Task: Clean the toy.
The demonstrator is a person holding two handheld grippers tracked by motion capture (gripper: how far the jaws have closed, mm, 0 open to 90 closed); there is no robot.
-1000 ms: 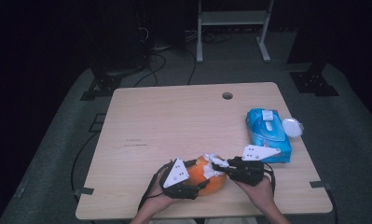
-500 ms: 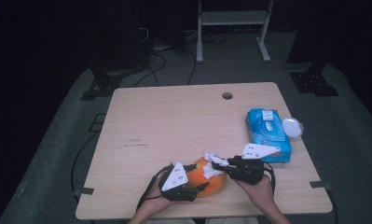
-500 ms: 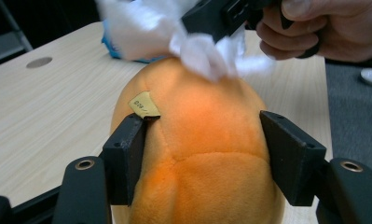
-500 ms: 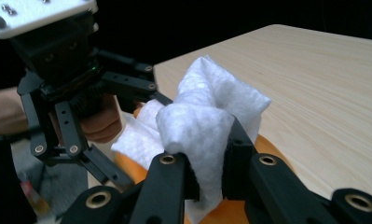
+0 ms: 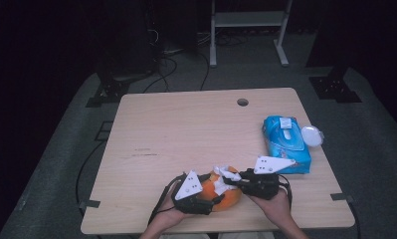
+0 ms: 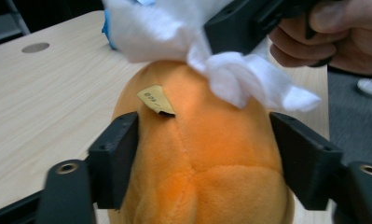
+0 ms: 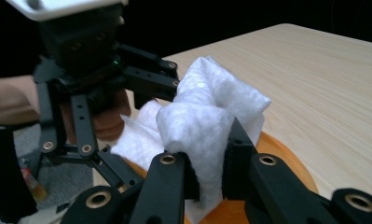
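My left tongs (image 6: 202, 154) held the orange plush toy (image 6: 197, 163) by its sides at the near edge of the counter (image 5: 186, 124), their jaws having just eased wider yet still around it. My right tongs (image 7: 210, 175) pinched a white wipe (image 7: 207, 121) against its top. Wiping seemed underway, with most of the plush left; the wipe pack (image 5: 285, 144) lay nearby.

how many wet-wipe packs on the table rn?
1. The blue wipe pack lies near the table's right edge, beyond the right gripper. A round white lid lies beside it. Nothing suggests a hidden second one.
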